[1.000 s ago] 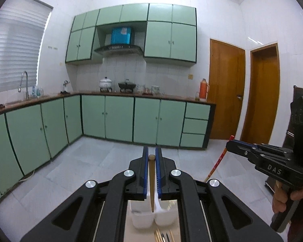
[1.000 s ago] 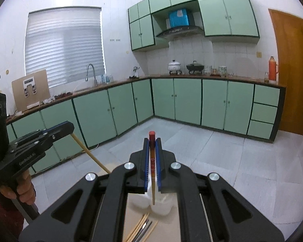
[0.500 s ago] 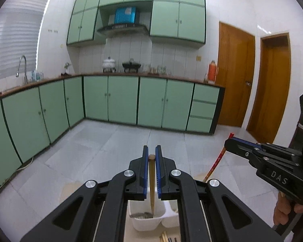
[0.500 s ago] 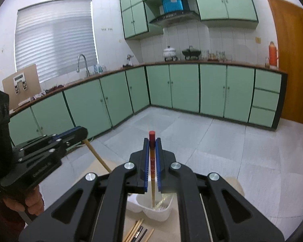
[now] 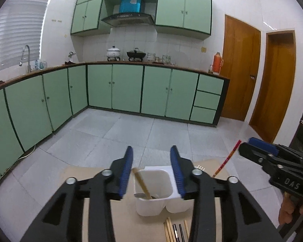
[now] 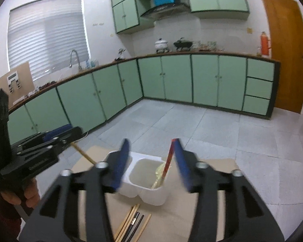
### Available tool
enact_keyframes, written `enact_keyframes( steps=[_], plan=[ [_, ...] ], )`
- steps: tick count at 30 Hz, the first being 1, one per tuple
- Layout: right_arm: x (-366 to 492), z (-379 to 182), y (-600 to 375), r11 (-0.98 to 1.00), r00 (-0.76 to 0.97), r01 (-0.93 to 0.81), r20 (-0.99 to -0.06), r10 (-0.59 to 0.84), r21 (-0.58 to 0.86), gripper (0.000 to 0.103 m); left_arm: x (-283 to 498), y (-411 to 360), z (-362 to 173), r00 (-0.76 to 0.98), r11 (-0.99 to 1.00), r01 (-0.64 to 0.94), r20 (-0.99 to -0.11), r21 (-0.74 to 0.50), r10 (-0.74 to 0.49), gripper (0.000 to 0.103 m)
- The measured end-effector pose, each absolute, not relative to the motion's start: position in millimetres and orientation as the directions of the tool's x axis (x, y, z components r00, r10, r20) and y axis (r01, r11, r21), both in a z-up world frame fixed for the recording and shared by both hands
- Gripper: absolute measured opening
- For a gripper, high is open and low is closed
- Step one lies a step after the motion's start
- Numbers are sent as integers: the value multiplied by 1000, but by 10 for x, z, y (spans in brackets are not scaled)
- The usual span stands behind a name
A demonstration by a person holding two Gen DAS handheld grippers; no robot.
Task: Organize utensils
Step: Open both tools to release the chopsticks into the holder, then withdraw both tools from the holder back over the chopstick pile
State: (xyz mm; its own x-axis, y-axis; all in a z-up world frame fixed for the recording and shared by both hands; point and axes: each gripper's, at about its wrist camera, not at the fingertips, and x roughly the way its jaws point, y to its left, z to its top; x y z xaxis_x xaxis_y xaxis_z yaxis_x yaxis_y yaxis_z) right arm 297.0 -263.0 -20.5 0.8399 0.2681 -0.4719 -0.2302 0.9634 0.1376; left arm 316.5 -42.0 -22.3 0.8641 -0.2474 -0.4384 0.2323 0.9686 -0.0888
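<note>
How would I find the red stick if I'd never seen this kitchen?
Look on the brown board on the floor, where a white two-part tub stands. The red stick leans in the tub's right-hand part, between the open fingers of the right gripper, its top resting against the right finger. It is the only red one; the sticks lying flat before the tub are tan or black.

Green cabinets (image 5: 127, 88), orange thermos (image 5: 217, 62), wooden doors (image 5: 240, 68)

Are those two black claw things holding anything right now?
No. Both have just been opening: the left gripper let its wooden utensil lean in the white holder, and the right gripper's red-handled utensil stands loose too.
</note>
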Motion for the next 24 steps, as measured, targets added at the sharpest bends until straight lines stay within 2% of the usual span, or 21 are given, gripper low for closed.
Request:
enact_keyframes(
  steps=[4,7,12,24],
  plan=[
    [2683,-194,-2764,972,867,-188,-442,231,140,74,2898,-306,-173,880,972,212,-414,-100,-234,59],
    [2431,-258,-2822,981,881,-147,-434,188,127,86,2651,-245,-240,885,977,194,-415,-86,-212,69],
    [1990,-557,-2806,990,873,-108,-467,139,93,91,2255,-200,-541,857,979,190,-476,-69,-200,78],
    [1271,-1694,-2448,989,725,-92,-672,149,120,92,1619,-244,-1675,706,976,215,-688,-18,-168,79]
  ],
)
